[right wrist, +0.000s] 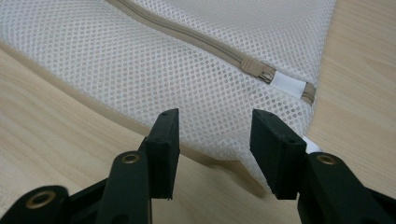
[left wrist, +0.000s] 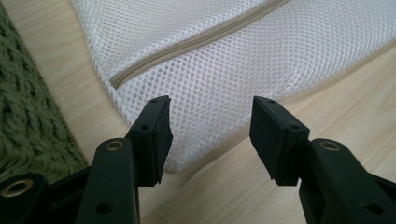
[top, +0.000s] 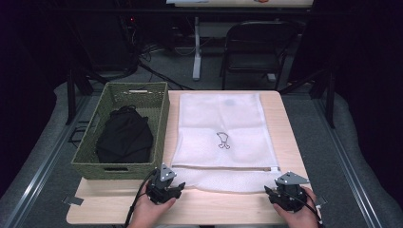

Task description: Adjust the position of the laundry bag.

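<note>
1. The left gripper (top: 165, 187) sat at the near left corner of the mesh bag (top: 223, 137), and the right gripper (top: 286, 194) at the near right corner. Both rested low over the table (top: 119, 202).
2. In the left gripper view, the left gripper's jaws stood apart and released, with the bag's corner (left wrist: 187, 154) reaching between them but no pad pressing on it. In the right gripper view, the right gripper's jaws were likewise released, framing the bag's near edge (right wrist: 219, 154).
3. The bag lay flat on the table, just right of the basket (top: 95, 142), with its zipper (left wrist: 196, 42) running along the near end. The zipper pull (right wrist: 264, 72) lay at the right end, beside a white tab (right wrist: 289, 85).
4. The likely step was to pinch both near corners. To do it well, each gripper needed to advance until the mesh sat well between the pads, then close evenly.
5. The pads probably needed to take both layers below the zipper; whether the near flap was single or folded could not be told.
6. The left gripper had to stay clear of the basket wall.
7. A dark bundle (top: 124, 137) lay inside the basket, well apart from the grippers.
</note>
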Action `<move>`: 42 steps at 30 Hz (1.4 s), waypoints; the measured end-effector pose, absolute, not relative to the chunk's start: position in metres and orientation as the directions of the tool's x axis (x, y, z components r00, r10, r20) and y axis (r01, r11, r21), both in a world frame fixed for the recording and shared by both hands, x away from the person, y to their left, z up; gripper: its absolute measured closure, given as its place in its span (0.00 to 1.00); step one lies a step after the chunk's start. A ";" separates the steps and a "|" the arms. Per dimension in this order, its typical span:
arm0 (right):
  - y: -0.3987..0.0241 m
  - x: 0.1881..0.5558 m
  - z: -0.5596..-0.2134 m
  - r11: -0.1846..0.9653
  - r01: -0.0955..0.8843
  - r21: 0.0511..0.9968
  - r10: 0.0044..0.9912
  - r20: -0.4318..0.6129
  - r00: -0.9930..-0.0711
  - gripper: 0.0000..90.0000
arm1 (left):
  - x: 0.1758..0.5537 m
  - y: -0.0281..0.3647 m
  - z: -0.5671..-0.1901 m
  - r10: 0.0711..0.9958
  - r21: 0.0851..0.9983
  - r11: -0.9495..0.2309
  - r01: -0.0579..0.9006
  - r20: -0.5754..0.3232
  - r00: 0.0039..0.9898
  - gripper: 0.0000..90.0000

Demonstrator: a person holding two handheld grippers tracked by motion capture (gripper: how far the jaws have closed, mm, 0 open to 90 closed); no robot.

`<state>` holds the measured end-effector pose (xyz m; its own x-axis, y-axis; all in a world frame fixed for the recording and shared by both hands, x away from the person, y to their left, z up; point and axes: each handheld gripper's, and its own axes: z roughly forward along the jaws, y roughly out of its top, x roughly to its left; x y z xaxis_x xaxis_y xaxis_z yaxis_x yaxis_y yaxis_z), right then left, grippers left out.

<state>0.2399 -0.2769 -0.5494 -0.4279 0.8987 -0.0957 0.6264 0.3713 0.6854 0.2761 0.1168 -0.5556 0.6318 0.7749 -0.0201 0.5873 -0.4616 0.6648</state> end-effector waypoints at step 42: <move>-0.291 0.277 -0.514 0.315 0.611 0.726 0.916 -0.064 -0.395 0.72 | 0.291 0.070 -0.570 0.661 0.630 -0.580 0.516 -0.005 0.750 0.84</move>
<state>0.2773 -0.2907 -0.5144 -0.3952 0.9164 -0.0643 0.6115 0.3146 0.7260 0.2907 0.0696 -0.5696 0.7500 0.6614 -0.0052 0.5160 -0.5803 0.6301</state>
